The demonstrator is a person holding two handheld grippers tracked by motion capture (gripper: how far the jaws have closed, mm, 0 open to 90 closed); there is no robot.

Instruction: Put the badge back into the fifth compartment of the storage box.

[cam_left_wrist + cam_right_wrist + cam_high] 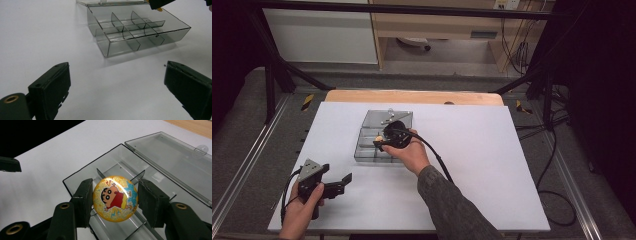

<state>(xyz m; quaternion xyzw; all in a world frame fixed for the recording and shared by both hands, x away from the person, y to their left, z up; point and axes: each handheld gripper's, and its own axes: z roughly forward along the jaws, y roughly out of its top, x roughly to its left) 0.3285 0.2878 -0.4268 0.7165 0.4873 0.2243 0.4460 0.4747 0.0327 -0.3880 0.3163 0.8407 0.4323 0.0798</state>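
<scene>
A white sheet (492, 165) covers most of the desk (412, 96), whose bare wooden edge shows as a strip along the far side, just above the centre of the high view. Grey carpeted floor (242, 130) surrounds it, with metal rails running down the left and right sides of the frame and black frame legs at the upper left and upper right. Behind, at the top of the frame, stand a white panel and a wooden cabinet; black cables (557, 200) trail over the floor at the right.

Near the centre of the sheet lies a clear smoky compartment box (367, 150), its lid (384, 117) swung open and lying flat behind it. The right tool (384, 141) hangs over the box, its jaws clamped on the two sides of a round yellow cartoon badge (115, 198), which is held face-up above the dividers in the middle of the right gripper view. Which compartment lies below it I cannot tell.

The left tool (343, 181) sits at the lower left of the high view, well apart from the box, jaws wide with nothing between them, above the bare white sheet.
</scene>
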